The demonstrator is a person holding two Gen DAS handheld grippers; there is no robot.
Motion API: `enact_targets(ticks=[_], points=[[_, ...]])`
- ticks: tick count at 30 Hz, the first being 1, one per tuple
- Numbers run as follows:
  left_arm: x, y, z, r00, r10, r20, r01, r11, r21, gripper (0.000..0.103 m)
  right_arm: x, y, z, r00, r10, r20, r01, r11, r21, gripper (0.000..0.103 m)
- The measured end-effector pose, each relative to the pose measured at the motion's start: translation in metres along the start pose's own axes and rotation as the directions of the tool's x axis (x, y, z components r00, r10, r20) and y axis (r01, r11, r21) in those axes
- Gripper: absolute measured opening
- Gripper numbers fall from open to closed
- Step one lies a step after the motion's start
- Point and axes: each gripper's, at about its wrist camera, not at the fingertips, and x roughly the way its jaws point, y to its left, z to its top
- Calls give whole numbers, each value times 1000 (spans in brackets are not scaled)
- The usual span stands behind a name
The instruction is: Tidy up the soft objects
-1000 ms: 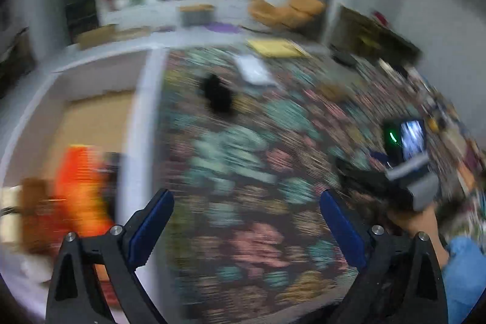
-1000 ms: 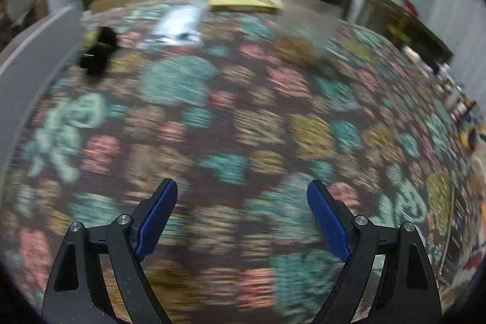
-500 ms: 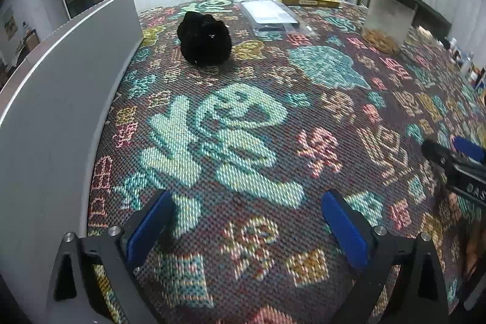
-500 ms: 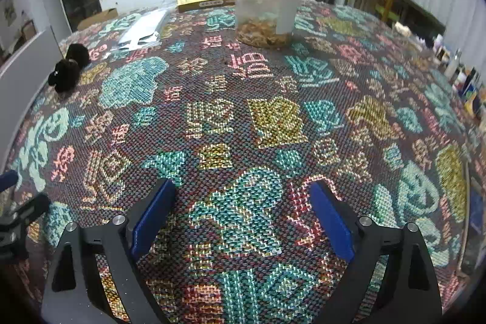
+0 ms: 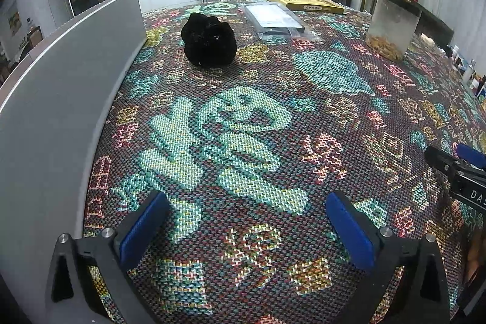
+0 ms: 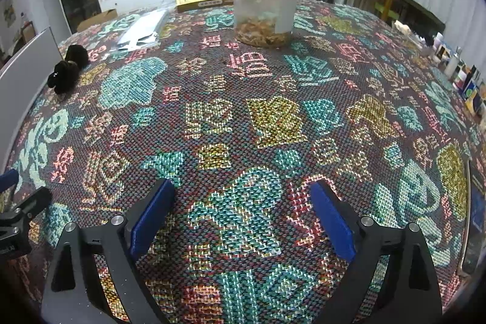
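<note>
A black fluffy soft toy [image 5: 209,42] lies on the patterned tablecloth [image 5: 249,141], near the grey side panel; it also shows far left in the right wrist view [image 6: 67,72]. My left gripper [image 5: 247,220] is open and empty, low over the cloth, well short of the toy. My right gripper [image 6: 241,210] is open and empty over the cloth's middle. A clear round jar with a black lid [image 6: 265,2] stands ahead of it; the same jar [image 5: 391,31] shows at the right in the left wrist view.
A grey upright panel [image 5: 60,99] runs along the table's left edge. A clear plastic sleeve [image 5: 275,20] and a yellow flat box [image 5: 303,2] lie at the far side. Small bottles and packets [image 6: 461,75] line the right edge. The right gripper's tip [image 5: 455,169] is in the left wrist view.
Both grippers swung from a blurred high view down to the tablecloth and steadied. The left one has edged closer to the black toy. Both stay open.
</note>
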Motion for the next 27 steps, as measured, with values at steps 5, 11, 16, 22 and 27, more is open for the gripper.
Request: enact_targets(ticks=[5,11,16,22,27], points=[[0,0,0,1000,0,0,0,1000,0,103,0,0,0,1000,0,-1,0,1000,0,94],[0,0,0,1000,-1,-1,1,1000,0,103,0,0,0,1000,1,-1,-1,1000,0,94],[3,8,29,997,-51,-60,47,996,-76,103,0,0,0,1000,1,-2,-1,1000,0,94],[29,44,114,1000,10,-3,-11,958,-287,103,0,-1,0,1000,2,-2,-2,1000,1,94],[83,58,152,994,68,-86,-89,955,-283,96,0,-1,0,1000,4,-3,-4,1000,2,94]])
